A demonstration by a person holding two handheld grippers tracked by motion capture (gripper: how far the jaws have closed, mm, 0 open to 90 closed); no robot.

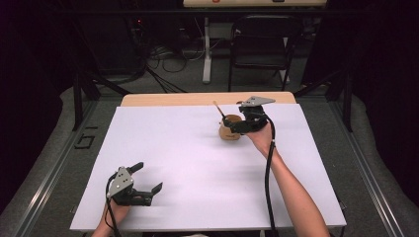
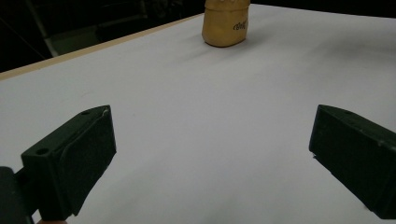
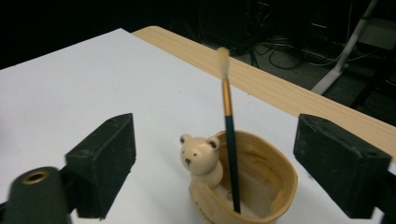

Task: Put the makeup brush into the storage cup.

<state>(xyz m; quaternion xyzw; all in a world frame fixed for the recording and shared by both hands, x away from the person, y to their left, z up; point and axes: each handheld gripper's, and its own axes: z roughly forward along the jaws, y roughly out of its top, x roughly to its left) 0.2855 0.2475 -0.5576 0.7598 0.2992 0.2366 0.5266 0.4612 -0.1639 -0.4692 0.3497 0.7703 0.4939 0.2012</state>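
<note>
A tan cup (image 1: 230, 133) with a small bear figure (image 3: 201, 156) on its rim stands on the white table top (image 1: 197, 168), right of centre toward the far edge. A paintbrush (image 3: 229, 140) with a dark handle stands upright in the cup, bristles up. My right gripper (image 1: 233, 124) hovers just right of and over the cup; its jaws stand open on either side of the cup (image 3: 275, 182) and touch nothing. My left gripper (image 1: 149, 177) rests low near the front left corner, open with nothing in it, and faces the distant cup (image 2: 225, 25).
A wooden table edge (image 1: 173, 99) borders the white sheet at the back. Behind the table, a black chair (image 1: 262, 44) and cables sit on the floor. Broad bare white surface lies between the two grippers.
</note>
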